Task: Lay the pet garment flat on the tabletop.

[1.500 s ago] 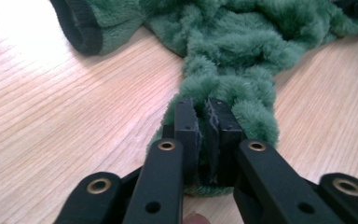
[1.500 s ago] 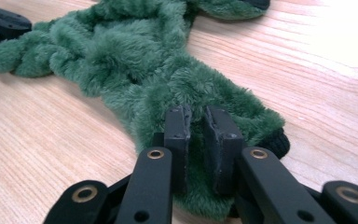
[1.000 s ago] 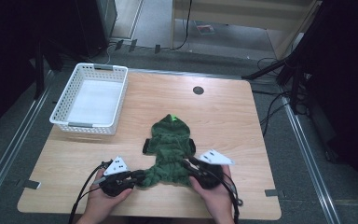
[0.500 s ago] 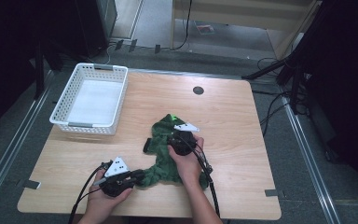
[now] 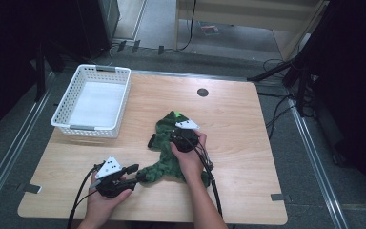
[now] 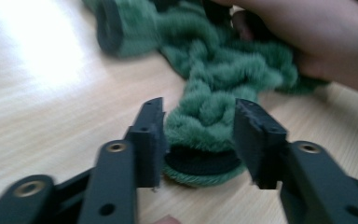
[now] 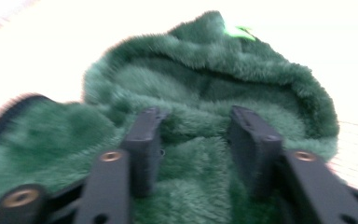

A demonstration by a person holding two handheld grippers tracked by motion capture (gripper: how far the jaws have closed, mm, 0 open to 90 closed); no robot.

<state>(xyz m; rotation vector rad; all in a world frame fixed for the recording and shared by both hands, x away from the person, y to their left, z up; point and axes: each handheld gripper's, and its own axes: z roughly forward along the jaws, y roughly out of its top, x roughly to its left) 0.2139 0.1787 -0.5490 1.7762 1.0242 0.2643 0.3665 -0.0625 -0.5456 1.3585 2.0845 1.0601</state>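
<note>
High view: going from left to right, the white basket (image 5: pixel 93 101) stands in the upper left of the frame with nothing in it, and the green fleece garment (image 5: pixel 171 150) lies in the middle of the wooden table (image 5: pixel 248 143), well apart from the basket. The work seems to be the folding of this garment, and I judge it is only in an early stage: the garment is bunched and twisted, with no clean fold, and nothing is put away.

At the lower left of the frame, the left gripper (image 5: pixel 136 172) lies low on the table at the garment's lower end. In the left gripper view its jaws have just been opening; they stand about half open with the cuffed hem (image 6: pixel 200 154) between them, but the pads look free of the cloth (a narrow gap shows on each side).

Nearer the middle of the frame, the right gripper (image 5: pixel 178 138) rests on the upper part of the garment, just below the hood (image 7: pixel 223 60). Its jaws have also just been opening, to about half, and they sit on the fleece without pinching a fold.
</note>
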